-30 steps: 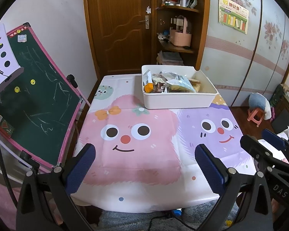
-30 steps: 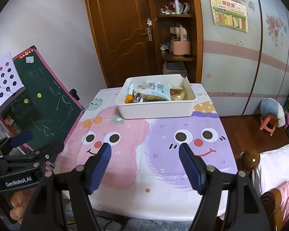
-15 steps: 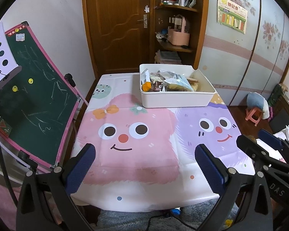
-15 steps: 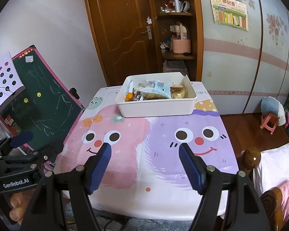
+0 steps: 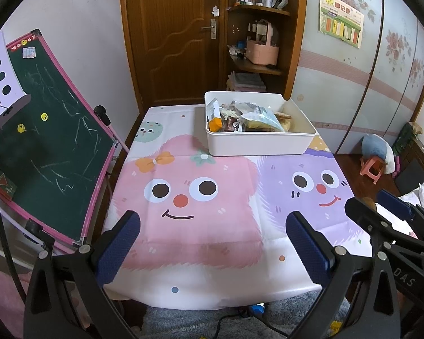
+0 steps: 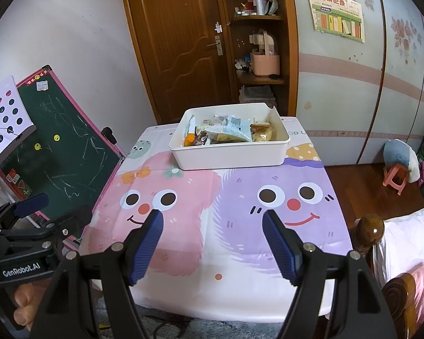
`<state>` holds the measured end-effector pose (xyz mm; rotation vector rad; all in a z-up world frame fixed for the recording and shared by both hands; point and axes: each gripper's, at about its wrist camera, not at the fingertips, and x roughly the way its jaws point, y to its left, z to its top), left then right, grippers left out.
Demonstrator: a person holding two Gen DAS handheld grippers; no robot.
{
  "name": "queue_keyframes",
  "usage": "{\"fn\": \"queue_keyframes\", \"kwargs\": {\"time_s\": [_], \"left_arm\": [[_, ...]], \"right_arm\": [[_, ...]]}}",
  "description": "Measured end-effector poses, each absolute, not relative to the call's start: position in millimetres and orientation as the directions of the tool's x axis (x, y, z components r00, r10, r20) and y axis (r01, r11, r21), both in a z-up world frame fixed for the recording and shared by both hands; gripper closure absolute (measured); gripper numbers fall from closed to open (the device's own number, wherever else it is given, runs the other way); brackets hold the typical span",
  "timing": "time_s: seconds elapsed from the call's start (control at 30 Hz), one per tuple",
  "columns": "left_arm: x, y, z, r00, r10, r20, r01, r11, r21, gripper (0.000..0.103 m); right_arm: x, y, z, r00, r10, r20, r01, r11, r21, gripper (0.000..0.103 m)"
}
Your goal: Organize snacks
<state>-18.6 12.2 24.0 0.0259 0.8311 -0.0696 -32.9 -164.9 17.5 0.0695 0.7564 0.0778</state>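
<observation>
White snack bin (image 5: 257, 144) sits well beyond both claws, left (image 5: 212, 243) and right (image 6: 213, 248), each spread apart.

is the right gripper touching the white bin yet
Apart. The right wrist view shows the right gripper open over the near part of the tablecloth, with bare cloth between its fingertips and the white bin at the far end.

One white rectangular plastic bin (image 5: 257, 142) of heaped snack packets, count unclear; two cartoon faces on tablecloth; one green chalkboard (image 5: 51, 147) left.
</observation>
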Motion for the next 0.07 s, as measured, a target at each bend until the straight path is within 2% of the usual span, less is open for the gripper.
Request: {"fn": "queue_keyframes", "kwargs": {"time_s": [0.07], "left_arm": [[-17.0, 12.9, 22.5, 0.667, -0.058, -0.743, 0.077, 0.997, -0.008, 0.0]], "right_arm": [[-33.2, -165.8, 17.6, 0.722, 0.098, -0.685, -0.046, 0.994, 0.094, 0.03]]}}
